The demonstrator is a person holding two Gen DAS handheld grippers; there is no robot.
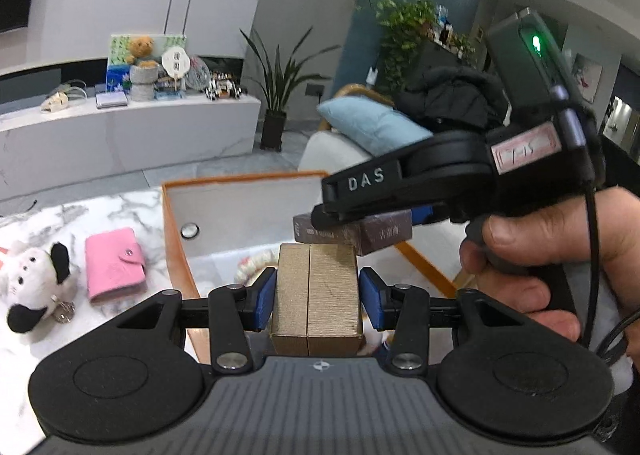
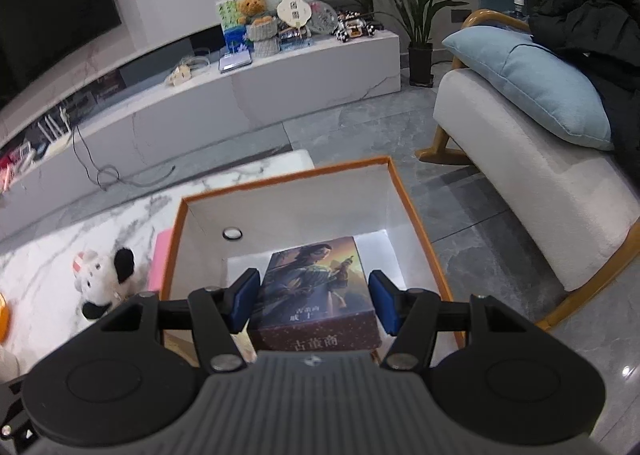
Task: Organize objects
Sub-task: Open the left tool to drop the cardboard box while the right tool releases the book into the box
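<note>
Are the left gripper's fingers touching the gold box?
Touching. In the left wrist view the blue fingers press against both sides of the gold box, with no gap showing on either side.

The pink wallet (image 2: 162,259), at left centre of the right wrist view, is mostly hidden behind the orange box (image 2: 174,239) wall. A pale item (image 1: 254,265) inside the box, centre of the left wrist view, is blurred and part-covered by the gold box (image 1: 316,295); identity undetermined. An orange object (image 2: 2,315) is cut off at the left edge.
</note>
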